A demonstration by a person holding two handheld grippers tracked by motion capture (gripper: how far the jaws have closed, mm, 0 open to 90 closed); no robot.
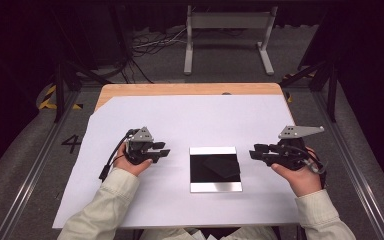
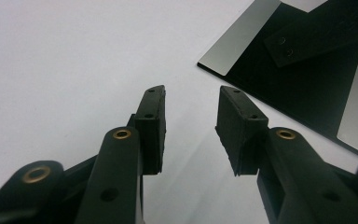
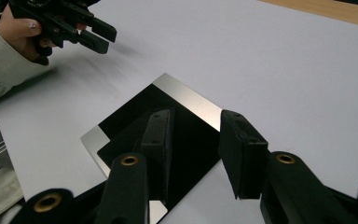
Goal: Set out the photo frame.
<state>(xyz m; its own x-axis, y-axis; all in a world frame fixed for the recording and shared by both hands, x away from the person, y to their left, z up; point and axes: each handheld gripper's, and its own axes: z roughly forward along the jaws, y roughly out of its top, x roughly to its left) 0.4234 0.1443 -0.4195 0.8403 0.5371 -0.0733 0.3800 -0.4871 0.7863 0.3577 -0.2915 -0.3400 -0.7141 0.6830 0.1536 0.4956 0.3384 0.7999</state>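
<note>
Worktop (image 1: 180, 89): wooden surface, visible as a strip along the far edge; the rest is covered by a large white sheet (image 1: 190, 120), which lies flat and reaches the near edge.

Panel (image 1: 215, 169): a flat rectangular plate with a glossy black centre and silver bands along its far and near edges. It lies on the white sheet near the middle of the worktop, slightly toward the person, between the two grippers and apart from both. A darker rectangular patch shows on its black face; whether this is a separate piece or a reflection cannot be told.

Left gripper (image 1: 161, 149): held in the left hand (image 1: 130, 162), to the left of the panel, jaws pointing toward it. In the left gripper view the jaws stand apart with a clear gap, nothing between them, the panel's corner (image 2: 279, 79) lying ahead and to the right.

Right gripper (image 1: 254, 151): held in the right hand (image 1: 302, 177), to the right of the panel, jaws pointing toward it. In the right gripper view the jaws are parted and hold nothing, with the panel lying beyond them.

Sleeves (image 1: 105, 205): pale, covering both forearms.
</note>
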